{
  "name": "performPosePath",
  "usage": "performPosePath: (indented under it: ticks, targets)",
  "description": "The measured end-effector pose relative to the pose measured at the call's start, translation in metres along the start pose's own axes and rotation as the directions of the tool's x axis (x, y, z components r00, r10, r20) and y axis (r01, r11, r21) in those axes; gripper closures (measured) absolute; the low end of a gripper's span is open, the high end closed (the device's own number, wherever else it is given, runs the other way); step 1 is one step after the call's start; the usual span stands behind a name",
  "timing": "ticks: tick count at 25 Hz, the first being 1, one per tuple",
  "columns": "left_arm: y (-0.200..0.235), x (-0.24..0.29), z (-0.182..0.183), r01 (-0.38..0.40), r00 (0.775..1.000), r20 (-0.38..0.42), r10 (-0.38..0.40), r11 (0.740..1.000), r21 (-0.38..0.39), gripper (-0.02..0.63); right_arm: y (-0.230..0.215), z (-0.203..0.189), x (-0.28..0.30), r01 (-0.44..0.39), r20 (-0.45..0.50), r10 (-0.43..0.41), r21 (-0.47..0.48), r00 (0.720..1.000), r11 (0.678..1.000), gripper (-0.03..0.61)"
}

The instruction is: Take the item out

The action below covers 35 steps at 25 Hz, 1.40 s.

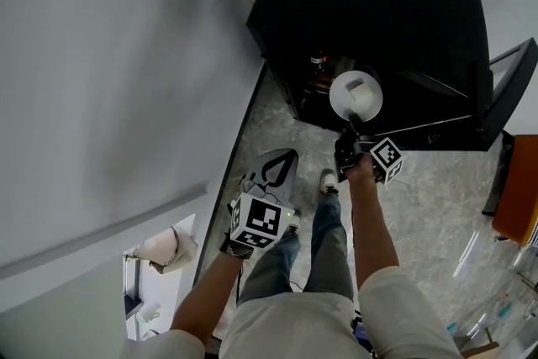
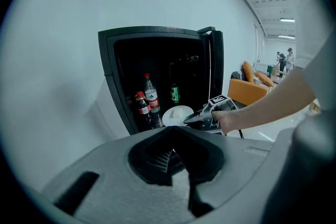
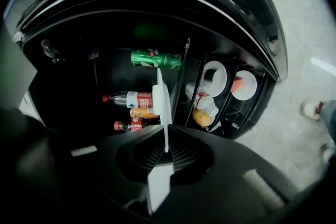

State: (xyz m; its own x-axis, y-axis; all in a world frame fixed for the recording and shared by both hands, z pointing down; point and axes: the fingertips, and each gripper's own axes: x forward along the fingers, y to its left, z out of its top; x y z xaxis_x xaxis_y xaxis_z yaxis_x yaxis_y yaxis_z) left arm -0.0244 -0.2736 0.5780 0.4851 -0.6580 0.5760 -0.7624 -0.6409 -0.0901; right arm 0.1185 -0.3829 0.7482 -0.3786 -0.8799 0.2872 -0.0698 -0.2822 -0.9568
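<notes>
Right gripper [image 3: 166,150]: jaws pinched on the rim of the white plate [image 3: 161,99], held edge-on at the mouth of the open black fridge [image 3: 236,13]. Left gripper [image 2: 173,157]: jaws together, empty, held low. Only the right gripper view shows the white dishes [image 3: 215,77] on the door shelves; the head view shows the plate's round face.

A tall clear bottle [image 2: 151,96] and a shorter cola bottle [image 2: 142,108], both red-capped, stand side by side, with a green can [image 2: 175,93] upright behind them. An orange chair [image 2: 245,89] sits on the speckled grey floor [image 1: 437,206], and people [image 2: 286,57] stand far off
</notes>
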Motion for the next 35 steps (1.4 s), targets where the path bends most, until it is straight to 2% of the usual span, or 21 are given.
performPosePath:
  ticks: [7, 16, 23, 28, 35]
  targets:
    - [0.004, -0.026, 0.005, -0.020, 0.999, 0.026, 0.020, 1.000, 0.012, 0.607, 0.023, -0.016, -0.022, -0.034, 0.001, 0.034, 0.016, 0.999, 0.999, 0.558]
    - [-0.001, -0.056, 0.040, -0.021, 0.993, 0.112, 0.019, 1.000, 0.019, 0.607, 0.086, -0.038, -0.078, -0.068, -0.005, 0.068, 0.011, 0.998, 0.998, 0.558]
    - [-0.010, -0.089, 0.064, -0.019, 0.982, 0.190, 0.018, 1.000, 0.008, 0.607, 0.143, -0.060, -0.134, -0.134, 0.010, 0.133, 0.016, 0.991, 0.991, 0.558]
    - [-0.029, -0.139, 0.084, -0.024, 0.969, 0.248, 0.019, 1.000, 0.017, 0.607, 0.182, -0.090, -0.198, -0.187, 0.025, 0.187, 0.009, 0.982, 0.982, 0.558]
    - [-0.036, -0.137, 0.110, 0.018, 0.954, 0.298, -0.026, 0.999, 0.031, 0.607, 0.200, -0.103, -0.228, -0.185, 0.037, 0.184, 0.033, 0.982, 0.982, 0.558]
